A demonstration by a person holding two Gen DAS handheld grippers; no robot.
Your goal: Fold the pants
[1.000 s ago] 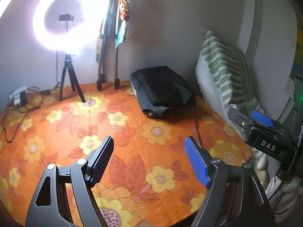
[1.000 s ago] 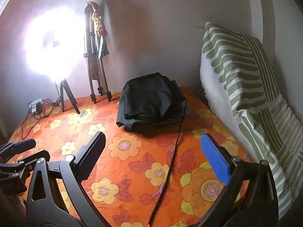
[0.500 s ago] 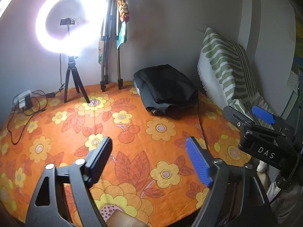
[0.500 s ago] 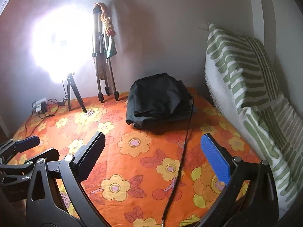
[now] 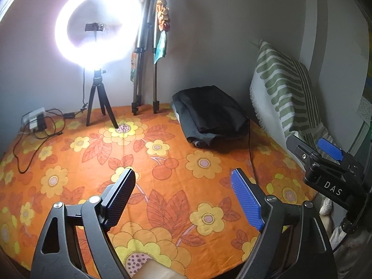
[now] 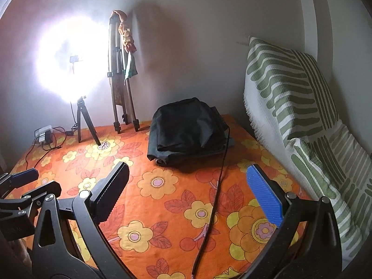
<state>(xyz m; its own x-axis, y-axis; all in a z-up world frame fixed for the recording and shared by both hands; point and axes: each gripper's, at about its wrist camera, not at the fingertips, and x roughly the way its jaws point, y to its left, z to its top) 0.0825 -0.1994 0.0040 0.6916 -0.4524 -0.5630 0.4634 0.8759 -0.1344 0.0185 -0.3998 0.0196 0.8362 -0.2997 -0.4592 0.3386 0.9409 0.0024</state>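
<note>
**Black pants folded up at the far side of the bed, both grippers hanging back**

No real containers here — no box, basket or bin, so nothing holds anything. Everything just sits on the orange floral bedsheet (image 5: 162, 186).

The pants (image 5: 209, 118) are black, already in a chunky folded bundle with layers stacked on top of each other and a rolled-looking edge at the near end. From the left wrist camera they're at about 1 o'clock, far side of the sheet near the wall; from the right wrist camera (image 6: 188, 130) more like 12 o'clock. A thin black cable (image 6: 218, 186) runs from the bundle's right side toward the camera across the sheet.

Left gripper (image 5: 183, 200) — jaws wide apart, nothing between them, over the near part of the sheet and well apart from the pants. Right gripper (image 6: 188, 190) is the same, spread wide and holding nothing.

Other stuff: a lit ring light (image 5: 97, 23) on a small tripod at 11 o'clock, a folded tripod (image 5: 146, 53) leaning on the wall beside it with some cloth draped on top, a power strip (image 5: 33, 118) at 9 o'clock, and a green-striped pillow (image 6: 290, 88) at 2 o'clock just beside the pants.
</note>
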